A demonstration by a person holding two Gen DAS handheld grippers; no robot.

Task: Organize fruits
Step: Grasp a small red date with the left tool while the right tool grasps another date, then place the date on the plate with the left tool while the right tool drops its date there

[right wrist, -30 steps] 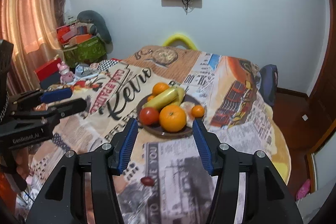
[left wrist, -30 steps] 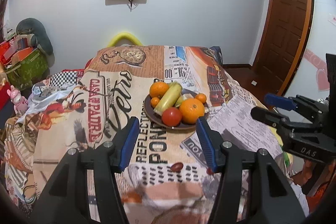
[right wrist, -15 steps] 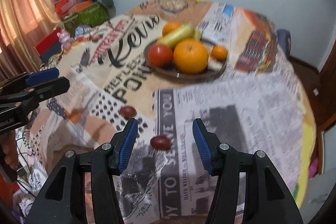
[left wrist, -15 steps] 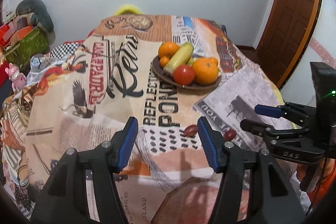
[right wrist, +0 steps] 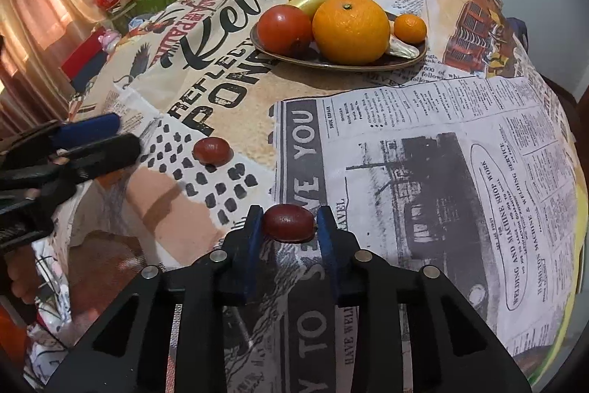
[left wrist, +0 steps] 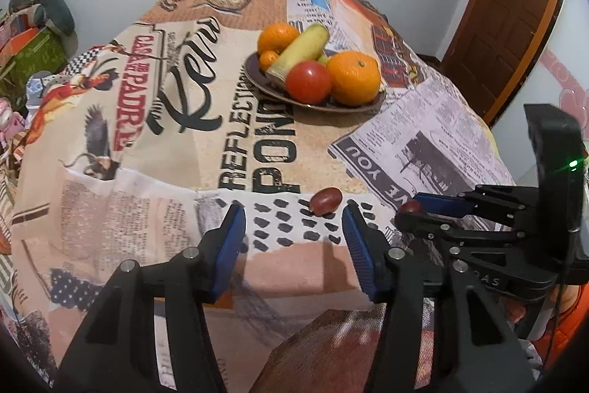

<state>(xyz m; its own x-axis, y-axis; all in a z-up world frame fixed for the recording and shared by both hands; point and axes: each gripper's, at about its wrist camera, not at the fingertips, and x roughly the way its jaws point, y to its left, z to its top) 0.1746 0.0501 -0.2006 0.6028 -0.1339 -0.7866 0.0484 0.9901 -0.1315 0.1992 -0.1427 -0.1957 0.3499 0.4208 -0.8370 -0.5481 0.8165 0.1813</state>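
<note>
Near the front edge of the tabletop (right wrist: 460,142), the right gripper (right wrist: 289,227) has its blue pads pressed against both sides of a dark red grape (right wrist: 288,223). The left gripper (left wrist: 292,234) hangs wide apart and empty, a second grape (left wrist: 326,200) lying just ahead of it. Farther back, the plate (right wrist: 342,63) carries oranges and a tomato (right wrist: 284,26).

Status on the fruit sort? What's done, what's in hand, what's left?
Done: the plate already holds a large orange, tomato, small oranges and a yellow-green fruit. In hand: the right gripper has its fingers closed around one dark red fruit on the tablecloth. Left: the second dark red fruit lies loose ahead of the open left gripper.
</note>
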